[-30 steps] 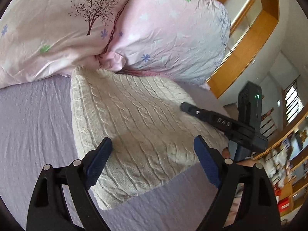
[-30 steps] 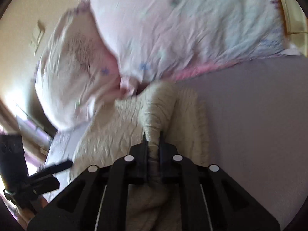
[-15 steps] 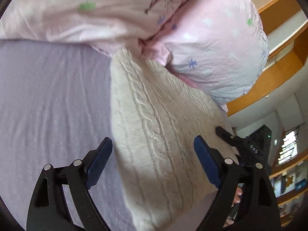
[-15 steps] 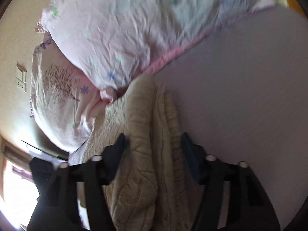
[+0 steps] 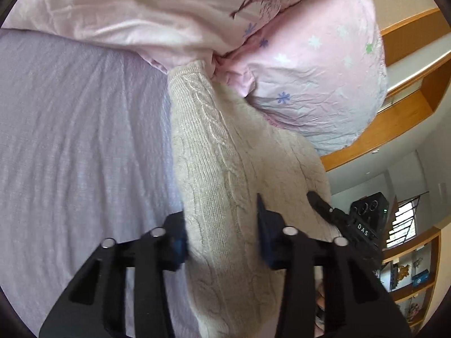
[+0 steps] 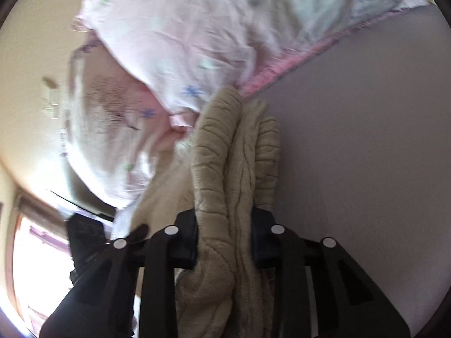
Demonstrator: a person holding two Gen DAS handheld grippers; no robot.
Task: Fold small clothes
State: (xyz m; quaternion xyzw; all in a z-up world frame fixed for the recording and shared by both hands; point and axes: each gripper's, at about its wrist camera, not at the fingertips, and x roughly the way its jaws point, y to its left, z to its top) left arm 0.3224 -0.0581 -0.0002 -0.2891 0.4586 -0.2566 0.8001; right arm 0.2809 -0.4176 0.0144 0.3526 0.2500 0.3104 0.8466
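A folded cream cable-knit sweater lies on the lilac bed sheet, its far end against the pink pillows. My left gripper has closed in on the near left edge of the sweater, with thick knit between its blue-padded fingers. My right gripper straddles the bundled layers at the sweater's other edge, its jaws closing on the thick fold. The right gripper also shows in the left wrist view at the sweater's right edge.
Two pink floral pillows are stacked behind the sweater. A wooden headboard and shelf runs at the right, with shelves of small items beyond. The lilac sheet spreads to the right of the sweater.
The left gripper swung to the sweater's left edge and narrowed from wide open onto the knit. The right gripper opened half a second ago and has narrowed again on the bundled fold.
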